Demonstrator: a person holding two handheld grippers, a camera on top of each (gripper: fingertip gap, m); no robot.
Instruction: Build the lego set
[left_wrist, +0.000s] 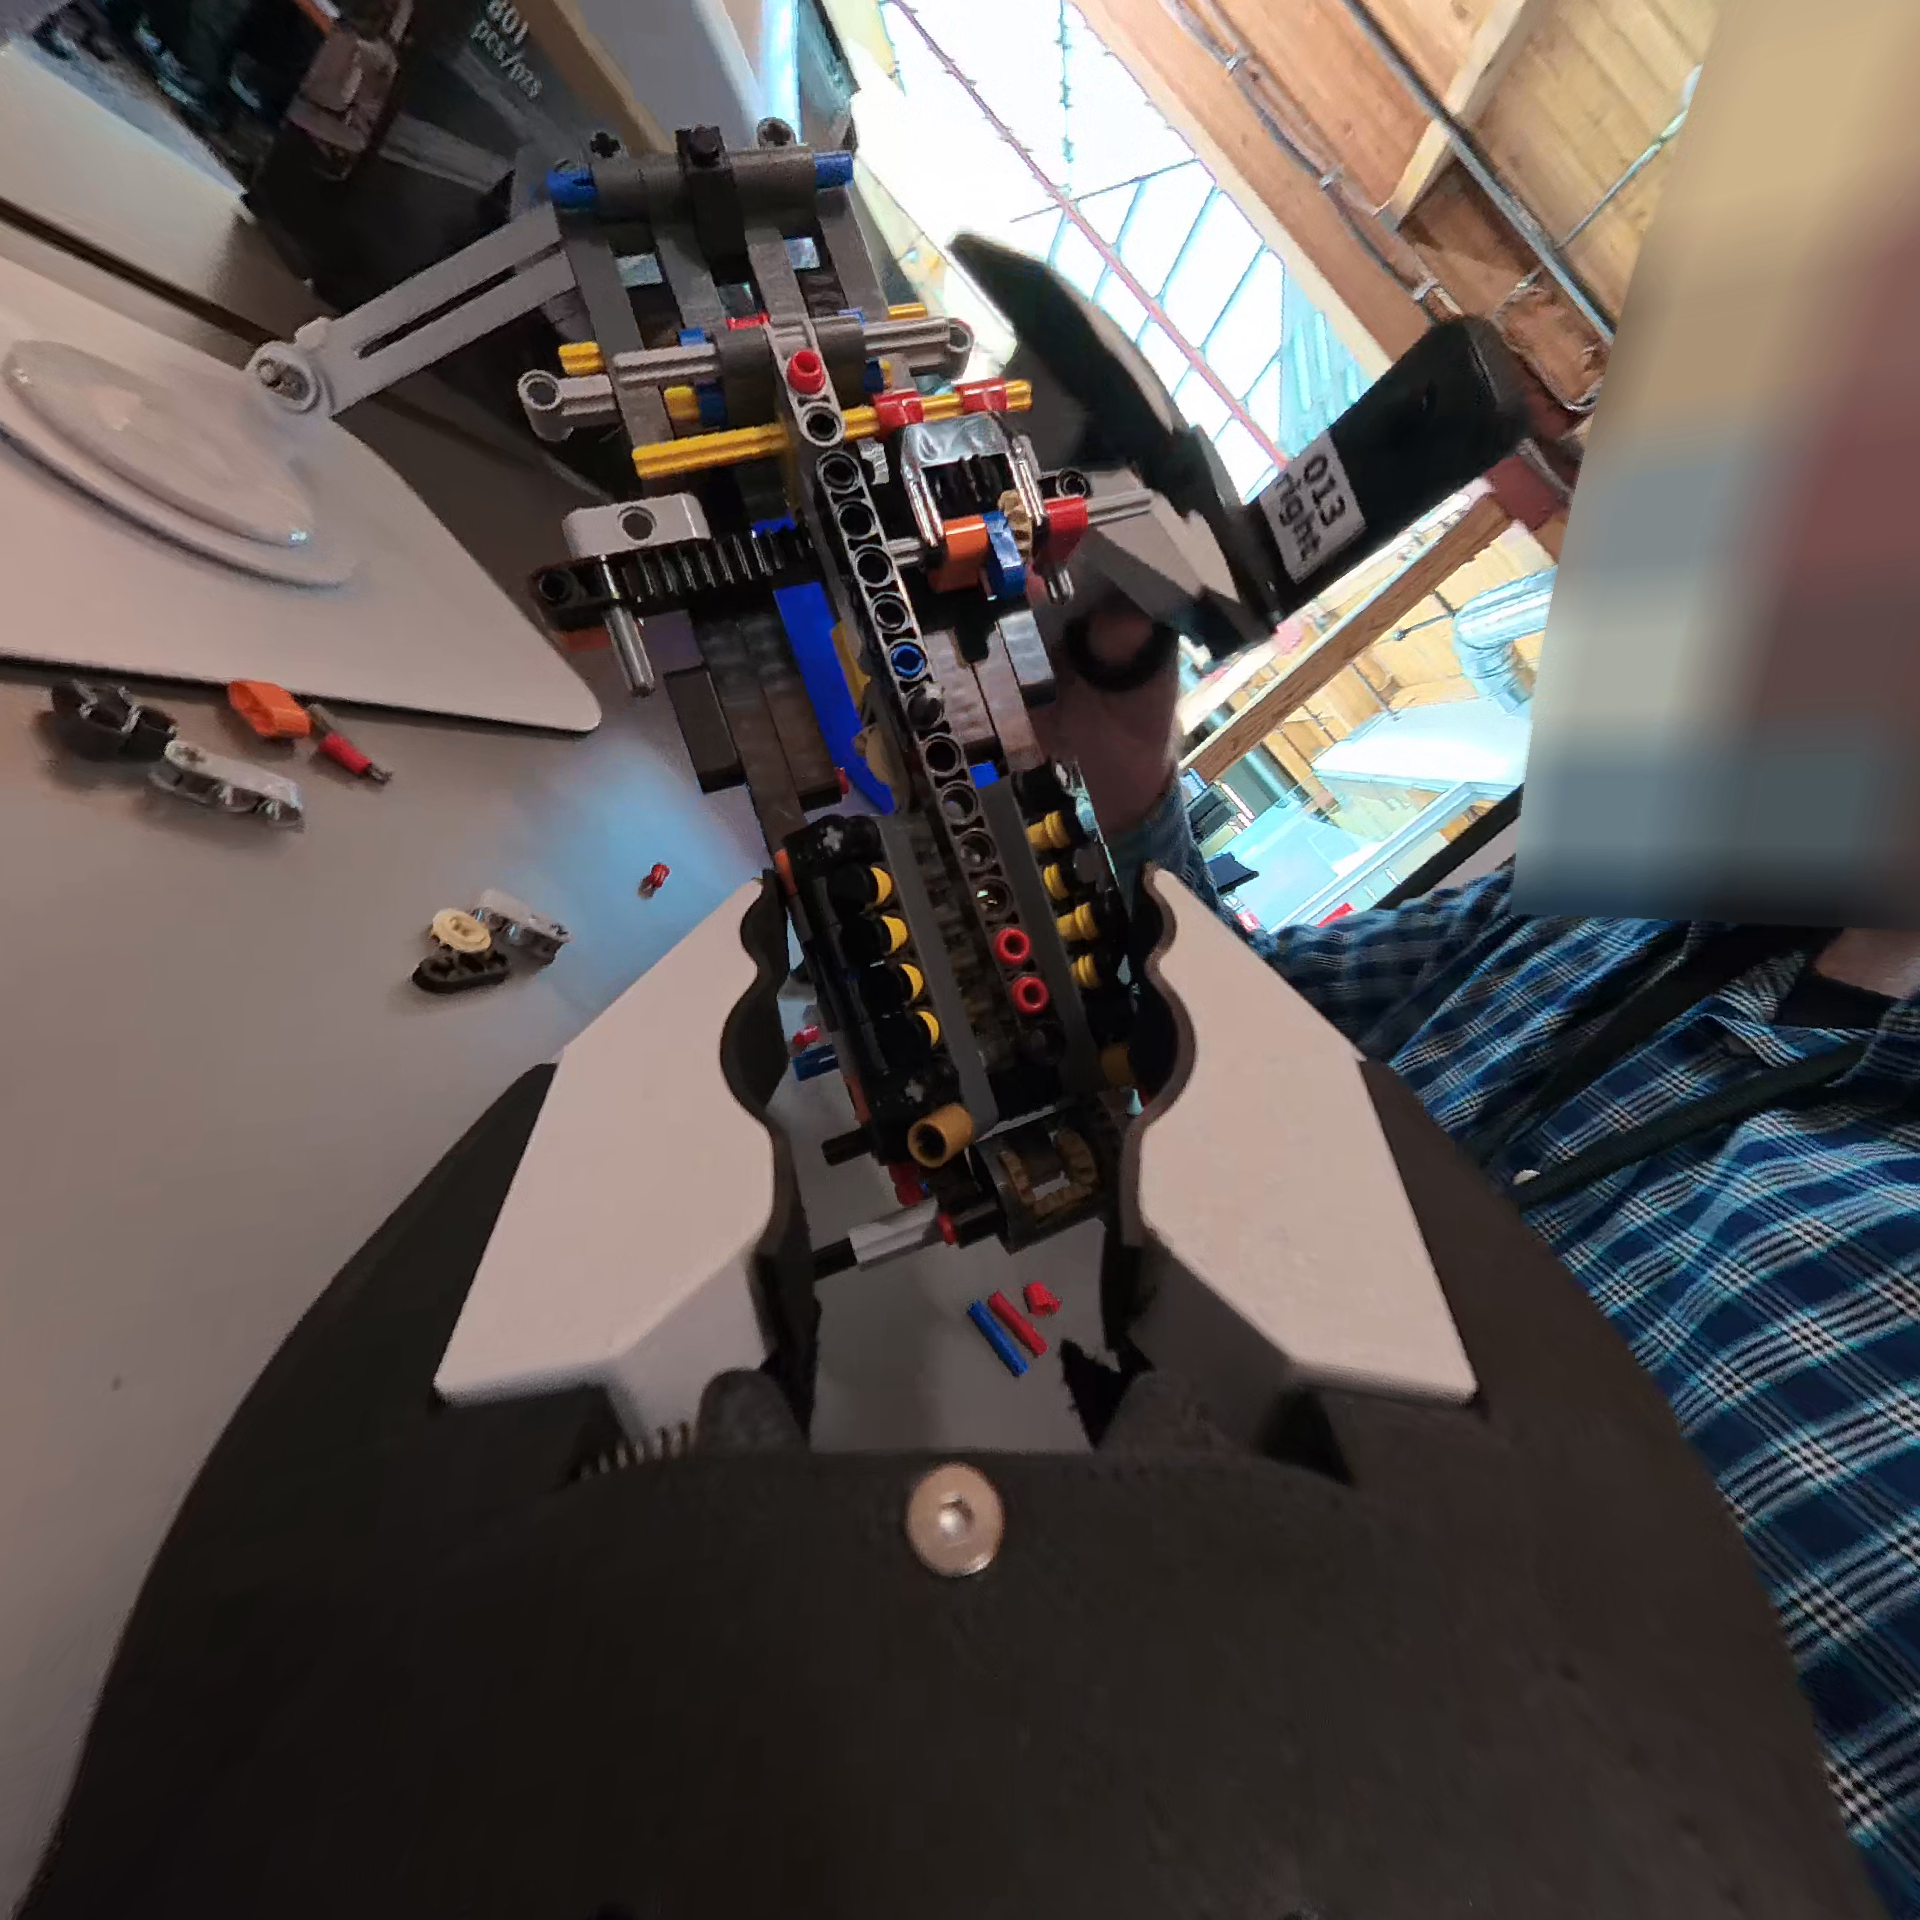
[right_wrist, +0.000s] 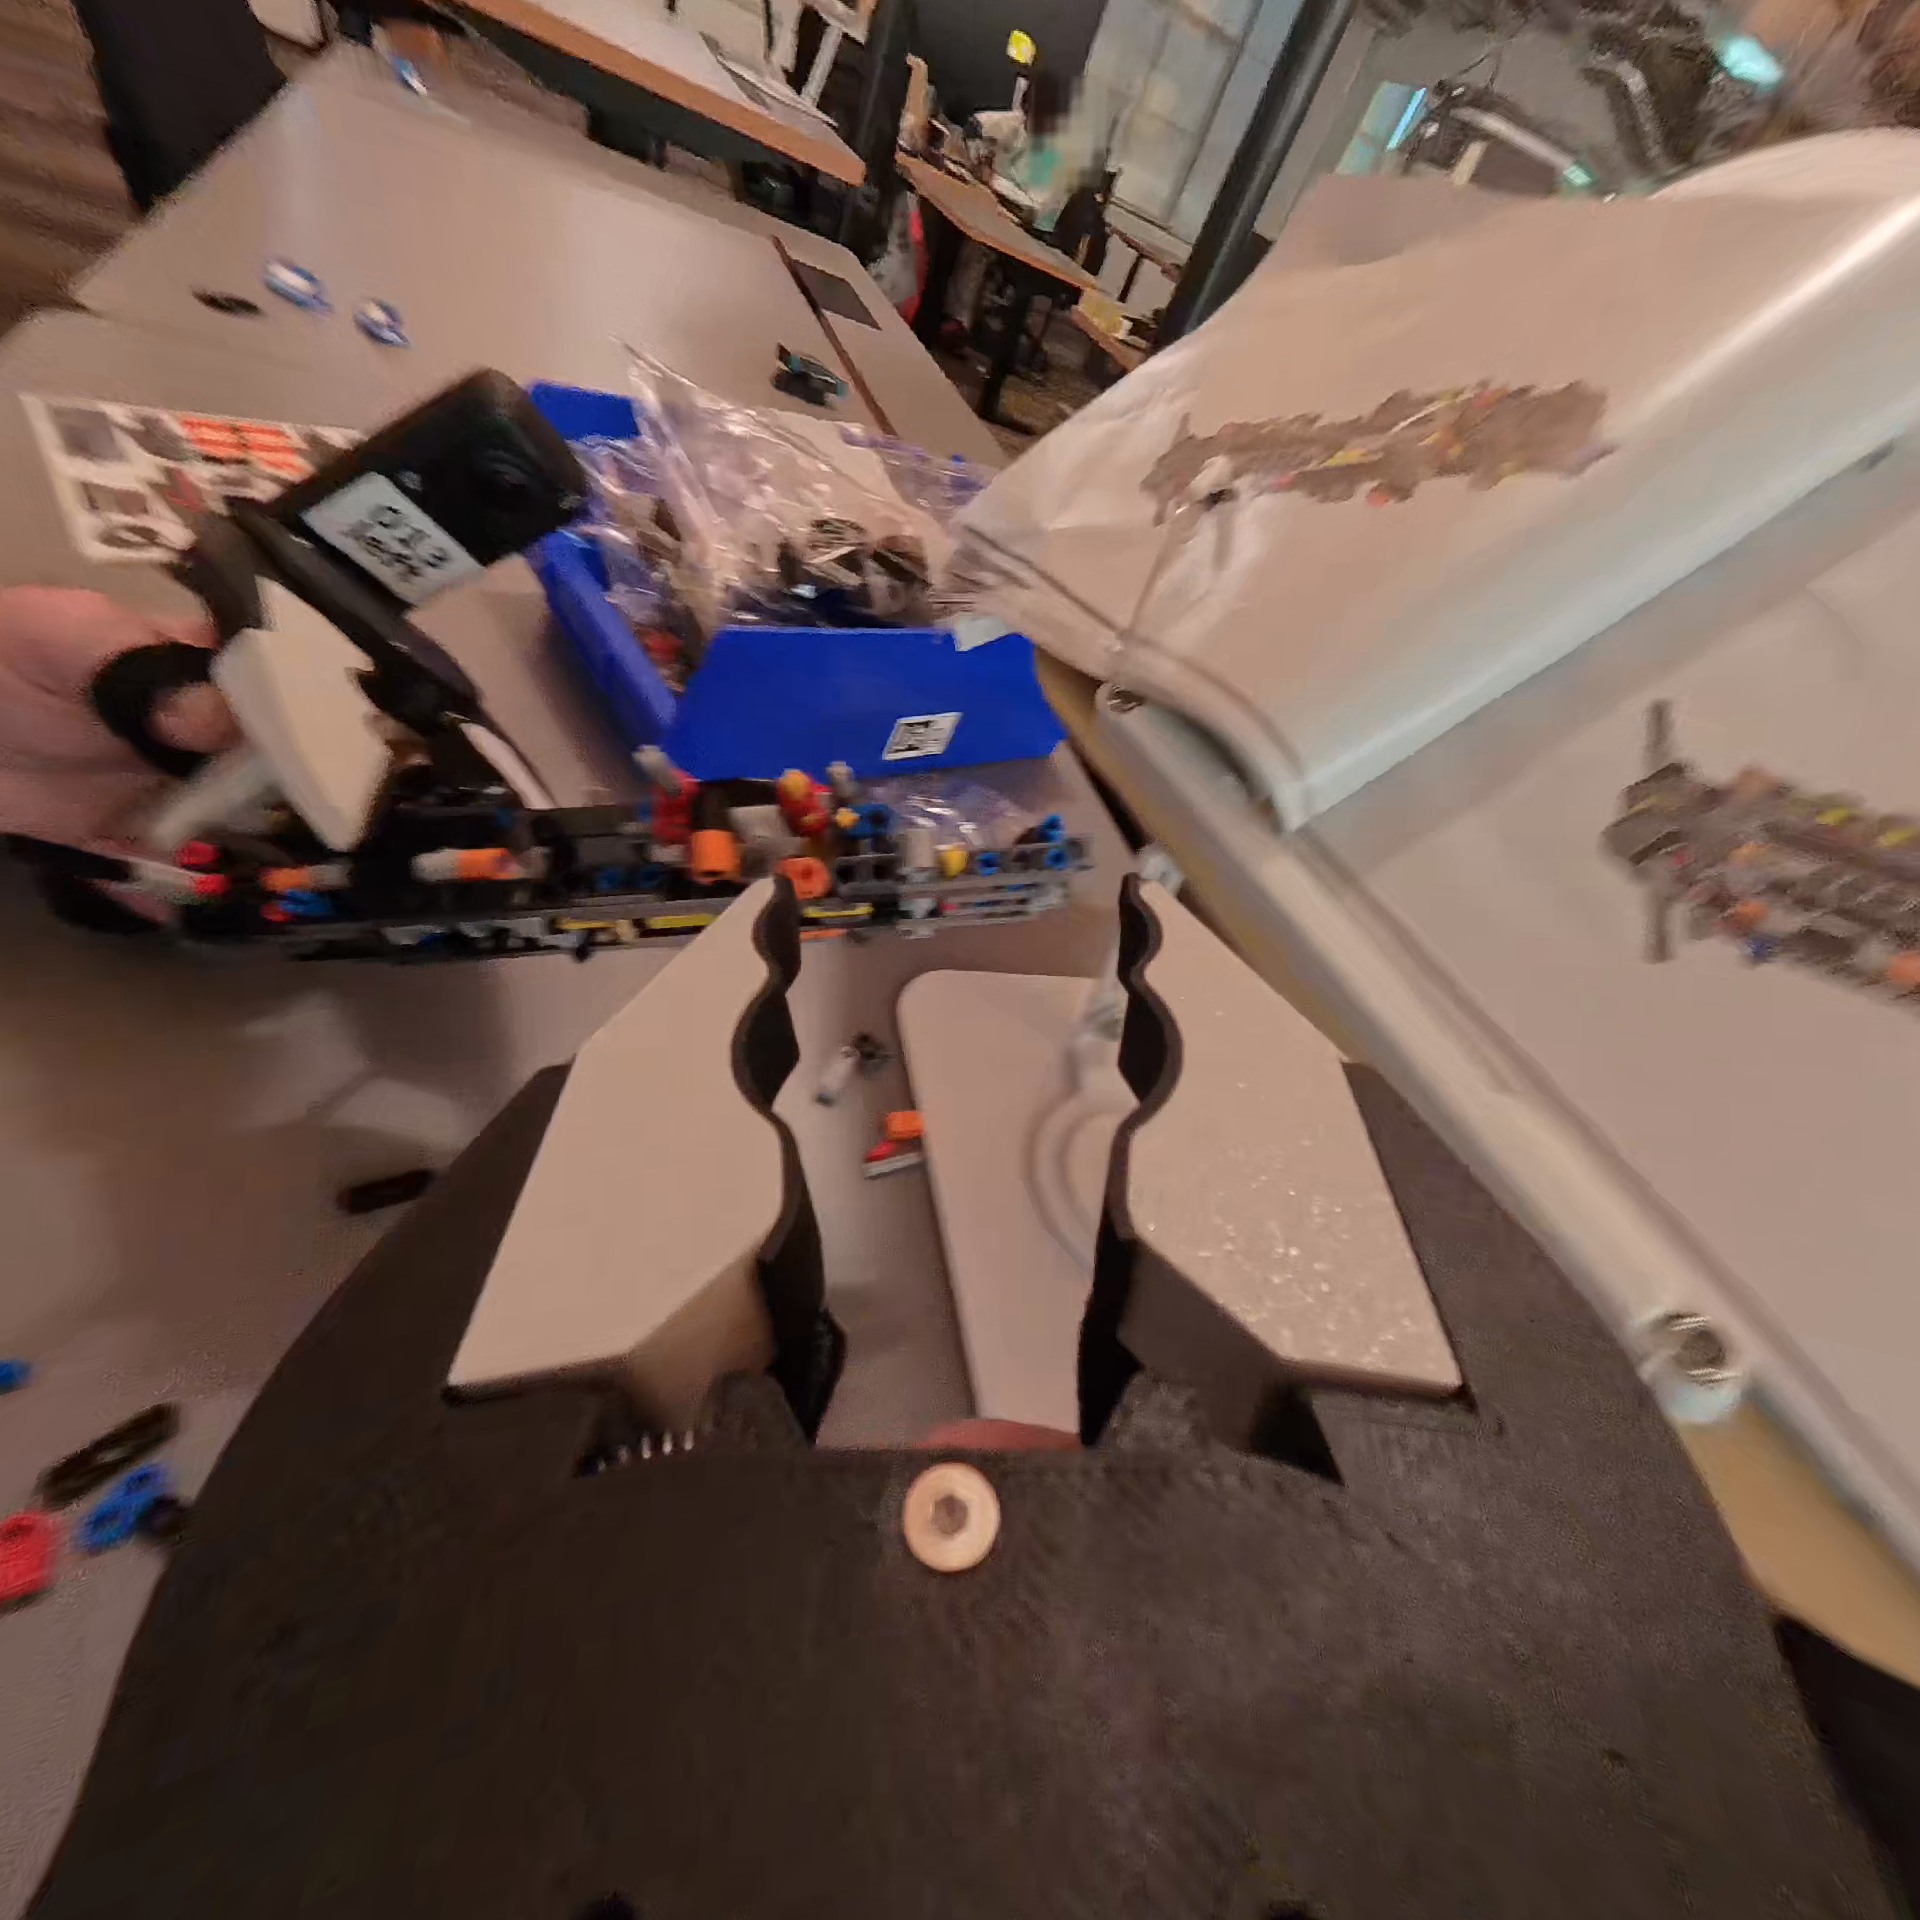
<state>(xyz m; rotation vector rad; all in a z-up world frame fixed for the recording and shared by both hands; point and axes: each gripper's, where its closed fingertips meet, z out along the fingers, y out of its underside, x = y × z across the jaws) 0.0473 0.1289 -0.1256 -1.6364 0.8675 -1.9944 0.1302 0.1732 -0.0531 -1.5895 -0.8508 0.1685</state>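
Left wrist view shows the left hand-held gripper (left_wrist: 951, 997) pinching one end of the long lego chassis (left_wrist: 831, 582), lifted above the tabletop (left_wrist: 312, 1039). It looks rigid but knobbly, so gripping the solid beams seems safest. Right hand-held gripper (right_wrist: 951, 997) hangs spread and empty.

A grey table (right_wrist: 540, 270) carries everything. On it lie loose lego pieces: an orange connector (left_wrist: 268, 710), a red pin (left_wrist: 652, 879), a blue axle (left_wrist: 1000, 1338) and a tan gear (left_wrist: 462, 928). A blue bin (right_wrist: 862, 701) stands farther back (a clear bag of parts inside), beside a sticker sheet (right_wrist: 135, 468). A clear round disc (left_wrist: 156, 457) rests on a pale mat (left_wrist: 436, 665).
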